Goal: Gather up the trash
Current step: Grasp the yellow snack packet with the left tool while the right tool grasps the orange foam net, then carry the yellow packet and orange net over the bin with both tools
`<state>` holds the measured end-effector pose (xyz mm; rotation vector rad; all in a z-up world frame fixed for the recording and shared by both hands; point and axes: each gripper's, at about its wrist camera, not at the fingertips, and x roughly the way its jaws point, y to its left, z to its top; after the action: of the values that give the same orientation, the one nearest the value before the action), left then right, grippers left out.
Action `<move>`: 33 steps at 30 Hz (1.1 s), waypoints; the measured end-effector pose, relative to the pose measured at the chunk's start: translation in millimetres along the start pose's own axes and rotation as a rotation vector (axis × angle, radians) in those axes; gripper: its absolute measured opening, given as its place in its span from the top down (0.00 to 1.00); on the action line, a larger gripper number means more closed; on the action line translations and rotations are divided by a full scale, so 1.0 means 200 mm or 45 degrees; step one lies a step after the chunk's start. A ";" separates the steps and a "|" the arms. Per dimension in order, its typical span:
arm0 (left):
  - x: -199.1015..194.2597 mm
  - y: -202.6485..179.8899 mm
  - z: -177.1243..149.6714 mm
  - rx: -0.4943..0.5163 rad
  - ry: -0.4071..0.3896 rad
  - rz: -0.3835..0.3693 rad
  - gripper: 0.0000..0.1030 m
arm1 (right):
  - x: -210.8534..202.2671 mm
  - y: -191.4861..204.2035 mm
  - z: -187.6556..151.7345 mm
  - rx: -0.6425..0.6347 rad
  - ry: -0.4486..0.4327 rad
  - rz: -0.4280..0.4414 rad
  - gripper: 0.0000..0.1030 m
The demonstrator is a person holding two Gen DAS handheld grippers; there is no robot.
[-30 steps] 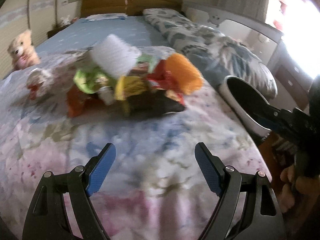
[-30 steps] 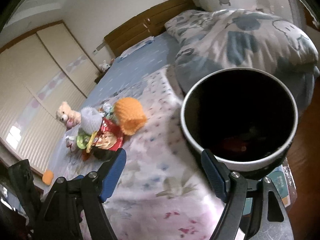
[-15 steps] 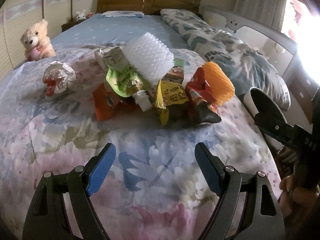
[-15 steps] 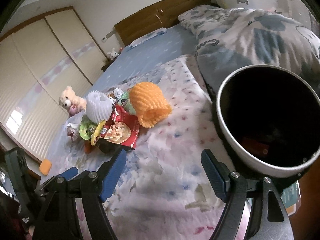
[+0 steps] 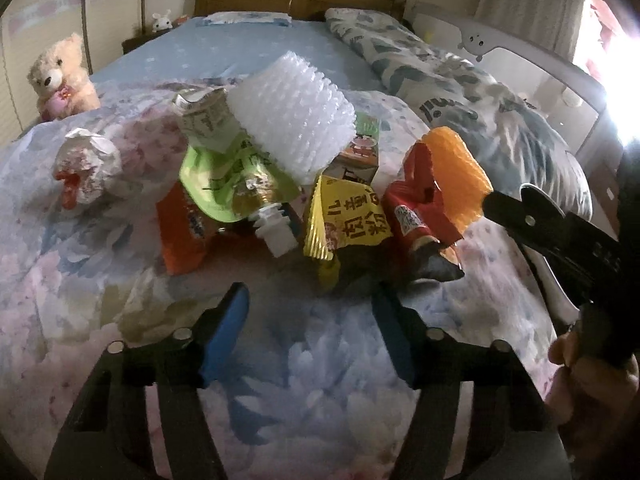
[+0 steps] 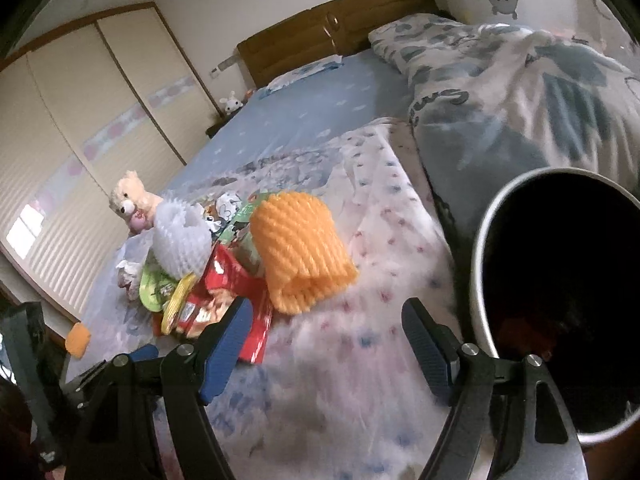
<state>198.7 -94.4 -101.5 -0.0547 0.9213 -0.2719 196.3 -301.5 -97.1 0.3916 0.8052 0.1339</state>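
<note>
Closing on nothing, left claw faces half-buried wrappers; right claw gapes empty beside cropped bin.

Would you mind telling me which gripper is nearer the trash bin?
Right. The right gripper hangs beside the trash bin; the left gripper faces the wrapper pile, farther off.

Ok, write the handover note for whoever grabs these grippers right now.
Left gripper: empty, jaws closing, just short of the trash pile on the bed.
Right gripper: open, empty, between the orange foam net and the bin beside the bed.
Done: nothing picked up at this moment; the bin's contents are too dark to tell.
Left: wrappers, white foam net, crumpled paper, orange net, all into the bin.
</note>
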 end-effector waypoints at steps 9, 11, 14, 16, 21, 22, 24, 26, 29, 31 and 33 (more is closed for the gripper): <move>0.05 -0.05 0.02 0.015 0.021 -0.055 0.94 | 0.18 0.04 0.06 -0.049 0.062 0.022 0.59; 0.02 -0.05 0.01 0.020 -0.004 -0.055 0.95 | 0.18 0.04 0.05 -0.050 0.063 0.024 0.66; -0.03 -0.03 0.00 0.012 -0.038 -0.050 0.96 | 0.13 0.04 0.03 -0.044 0.032 0.032 0.80; -0.07 -0.01 -0.01 0.004 -0.059 -0.043 0.96 | 0.09 0.03 0.02 -0.035 0.010 0.027 0.81; -0.18 0.04 -0.05 -0.019 -0.099 -0.033 0.96 | -0.03 -0.01 -0.01 -0.005 -0.036 0.017 0.83; -0.20 0.05 -0.06 -0.018 -0.104 -0.031 0.96 | -0.05 -0.02 -0.01 0.002 -0.041 0.018 0.83; -0.24 0.06 -0.08 -0.022 -0.115 -0.025 0.96 | -0.09 -0.03 -0.03 0.013 -0.052 0.017 0.83; -0.27 0.07 -0.10 -0.021 -0.126 -0.021 0.96 | -0.14 -0.03 -0.05 0.017 -0.065 0.013 0.83; -0.32 0.08 -0.12 -0.020 -0.141 -0.027 0.96 | -0.20 -0.05 -0.08 0.035 -0.078 0.016 0.83; -0.35 0.07 -0.13 -0.016 -0.148 -0.040 0.96 | -0.24 -0.06 -0.10 0.046 -0.086 0.014 0.83; -0.36 0.04 -0.15 -0.006 -0.147 -0.055 0.96 | -0.28 -0.07 -0.11 0.053 -0.095 0.015 0.83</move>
<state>136.0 -65.5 -64.0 -0.0934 0.8063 -0.3036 141.2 -322.4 -79.7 0.4380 0.7330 0.1128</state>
